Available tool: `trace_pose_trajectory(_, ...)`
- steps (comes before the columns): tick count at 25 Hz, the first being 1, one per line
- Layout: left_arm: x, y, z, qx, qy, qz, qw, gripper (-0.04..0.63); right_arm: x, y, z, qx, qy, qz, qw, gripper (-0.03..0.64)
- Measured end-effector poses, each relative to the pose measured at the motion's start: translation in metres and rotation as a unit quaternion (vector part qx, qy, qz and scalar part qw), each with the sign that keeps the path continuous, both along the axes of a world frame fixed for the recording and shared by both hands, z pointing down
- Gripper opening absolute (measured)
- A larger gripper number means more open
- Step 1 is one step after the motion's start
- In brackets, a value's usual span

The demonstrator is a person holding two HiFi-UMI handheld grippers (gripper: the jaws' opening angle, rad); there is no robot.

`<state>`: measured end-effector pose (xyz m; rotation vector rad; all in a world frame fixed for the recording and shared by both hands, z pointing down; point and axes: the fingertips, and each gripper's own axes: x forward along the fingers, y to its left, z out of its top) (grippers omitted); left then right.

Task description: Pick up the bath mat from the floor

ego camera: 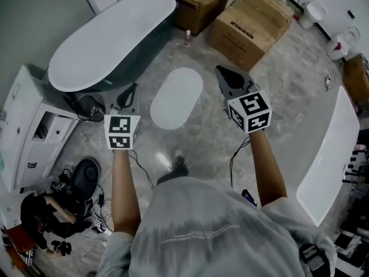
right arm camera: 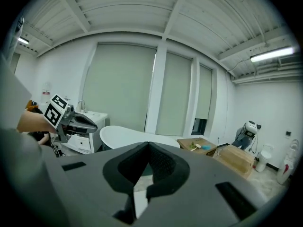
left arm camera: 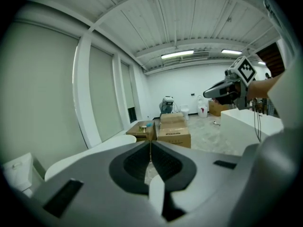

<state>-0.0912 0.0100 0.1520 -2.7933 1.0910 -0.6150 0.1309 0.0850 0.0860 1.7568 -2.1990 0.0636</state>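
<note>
This looks like the approach step. The oval bath mat lies flat on the floor at mid-frame, between the left tongs and the right tongs. Both are pressed together and empty. Next they likely must spread and drop to the mat's edge.

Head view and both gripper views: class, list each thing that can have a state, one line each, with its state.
bath mat, lying flat on the floor, not held
left claw, shut, empty
right claw, shut, empty
cardboard box, flaps closed
</note>
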Motion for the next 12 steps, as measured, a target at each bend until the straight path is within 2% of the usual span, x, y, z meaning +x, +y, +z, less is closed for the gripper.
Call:
trace_pose_trajectory(3, -0.005, -0.032, 0.020, -0.022, -0.003, -0.013, 0.9997, 0.020, 0.000, -0.037, 0.016, -0.015, -0.002, -0.006, 1.000, 0.015)
trace_pose_trajectory(7, -0.017, -0.074, 0.050, -0.050, -0.001, -0.052, 0.9974, 0.020, 0.001, -0.077, 0.043, -0.040, 0.005, -0.012, 0.999, 0.015)
trace_pose_trajectory(12, -0.024, -0.098, 0.088, -0.085, -0.011, -0.081, 0.9931, 0.020, -0.001, -0.108, 0.079, -0.079, 0.004, -0.024, 0.997, 0.015)
